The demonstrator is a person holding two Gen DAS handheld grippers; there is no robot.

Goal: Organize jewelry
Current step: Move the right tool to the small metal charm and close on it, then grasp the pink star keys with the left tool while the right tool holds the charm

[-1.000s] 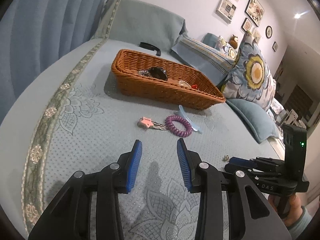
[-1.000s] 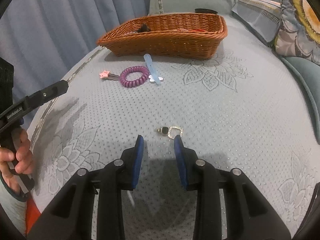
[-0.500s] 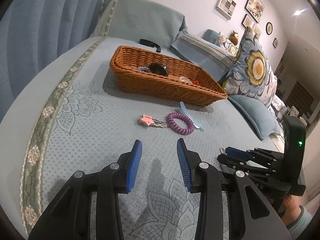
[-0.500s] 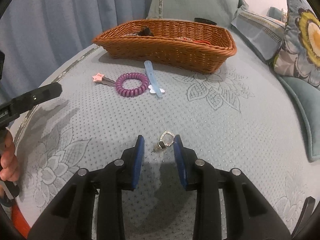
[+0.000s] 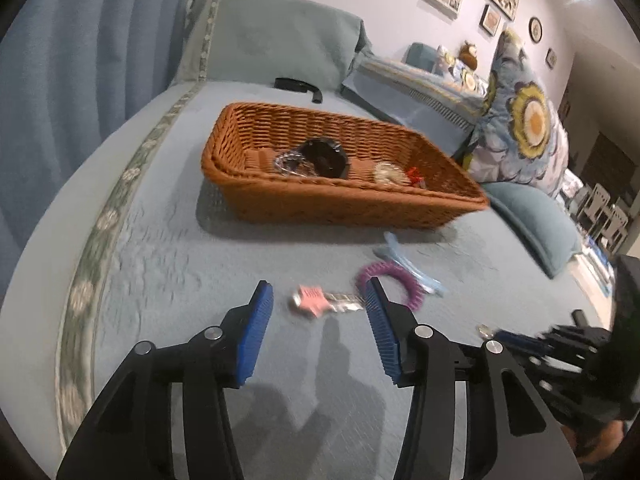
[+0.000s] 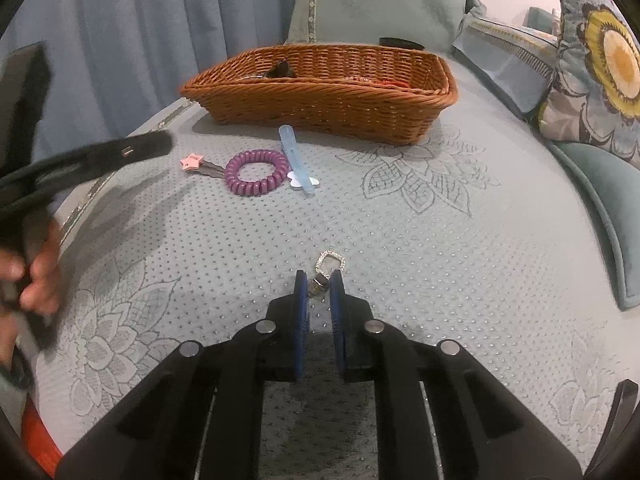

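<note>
Our right gripper (image 6: 319, 280) has its fingers narrowed around the tiny earring (image 6: 325, 270) at frame centre; left gripper (image 5: 318, 304) wide, empty. That small charm could slip out when lifted.

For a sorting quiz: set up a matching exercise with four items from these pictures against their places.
Things:
1. small silver earring
2. purple spiral hair tie
3. black round scrunchie
4. pink star hair clip

Places:
A. inside the brown wicker basket
B. between the right gripper pads
C. left of the hair tie
D. beside the pale blue hair clip

Pairs: 1-B, 2-D, 3-A, 4-C
</note>
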